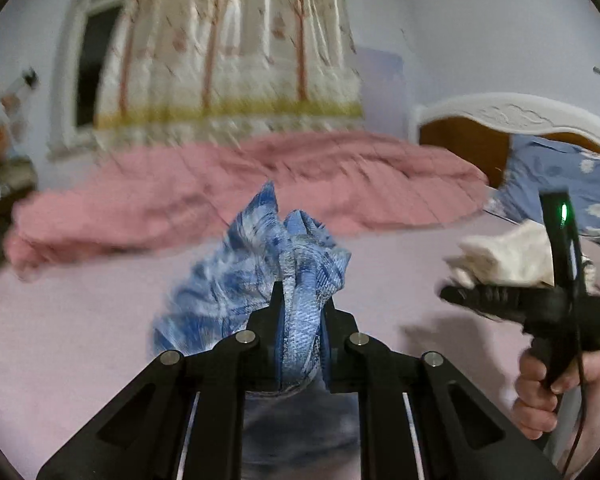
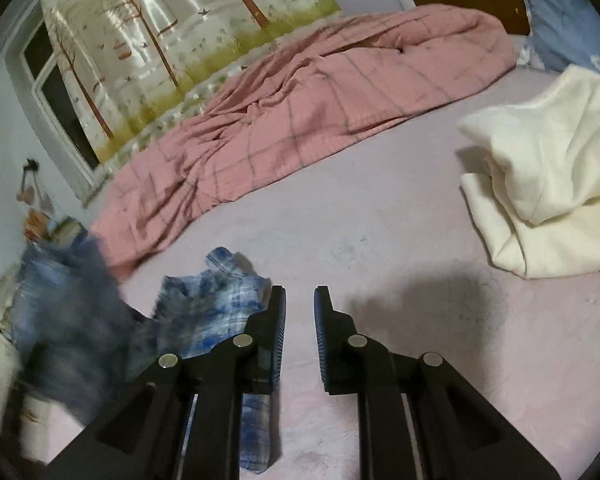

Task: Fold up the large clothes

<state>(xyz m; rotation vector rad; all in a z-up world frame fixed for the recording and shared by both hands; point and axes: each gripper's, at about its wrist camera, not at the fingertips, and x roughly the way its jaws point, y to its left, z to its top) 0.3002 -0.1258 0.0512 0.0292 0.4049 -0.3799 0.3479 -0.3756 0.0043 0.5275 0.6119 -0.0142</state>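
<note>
Currently on the bed (image 2: pixel 380 240): a rumpled pink checked quilt (image 2: pixel 300 120) along the far side, a cream garment (image 2: pixel 548 176) heaped toward the headboard (image 1: pixel 512 114), and a blue floral pillow (image 1: pixel 560 176) beyond it. A tree-print curtain (image 2: pixel 148 40) hangs behind the quilt. The lavender sheet ahead of both claws lies open.

Left claw (image 1: pixel 300 304): fingers pressed onto a bunched blue plaid shirt (image 1: pixel 284 264), fabric rising above the fingertips and hanging down below the camera. Claw pitched slightly downward.

Right claw (image 2: pixel 300 304): fingers spread a little, nothing between them, bare sheet visible through the gap. In the right wrist view the shirt sits just left of the left finger, blurred, trailing under the claw body. In the left wrist view a hand (image 1: pixel 556 392) grips the right claw's handle.
</note>
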